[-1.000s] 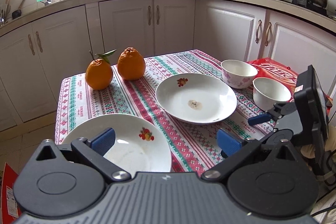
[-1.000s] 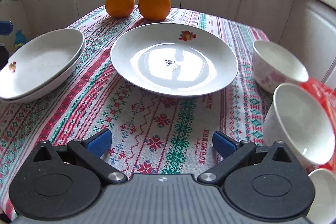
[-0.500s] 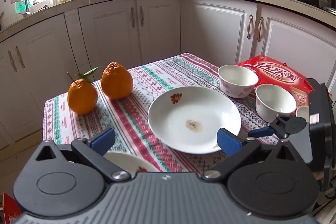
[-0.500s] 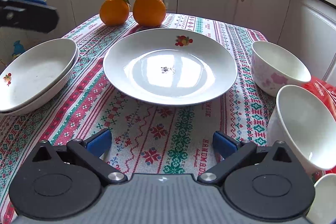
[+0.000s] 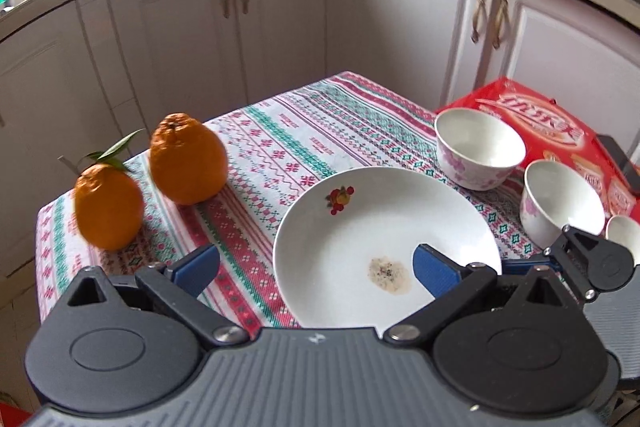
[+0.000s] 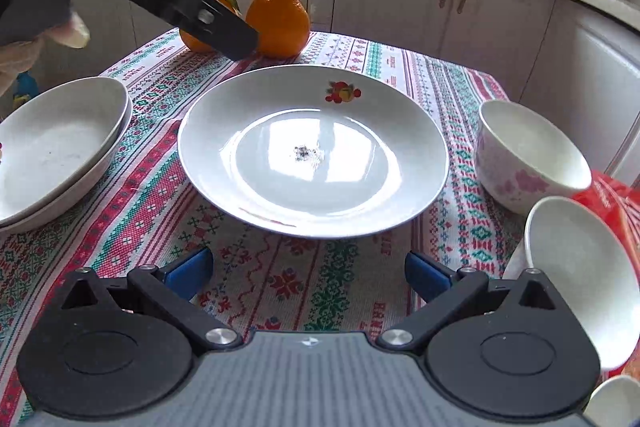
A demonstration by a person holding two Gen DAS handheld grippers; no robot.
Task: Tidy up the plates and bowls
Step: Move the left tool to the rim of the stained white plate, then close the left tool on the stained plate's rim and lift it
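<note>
Left wrist view: the left gripper (image 5: 316,267) hangs above the table with its blue-padded fingers (image 5: 196,265) spread wide and nothing between them. The white plate (image 5: 384,247) with a fruit motif lies on the patterned tablecloth (image 5: 280,147) just below and ahead; the right-hand finger overlaps its near rim, contact not determinable. The plate holds only a small speckled residue (image 5: 390,269). Two oranges (image 5: 188,159) stand at left, touching or nearly so. Two floral bowls (image 5: 478,147), both empty, sit at right beside a red packet (image 5: 560,123).

Right wrist view: the right gripper (image 6: 308,269) is likewise spread apart and empty, low over the cloth, just short of the plate's near rim. Two stacked plates (image 6: 56,151) lie at left, the upper one empty. The left gripper's dark body crosses the upper left, above the oranges.
</note>
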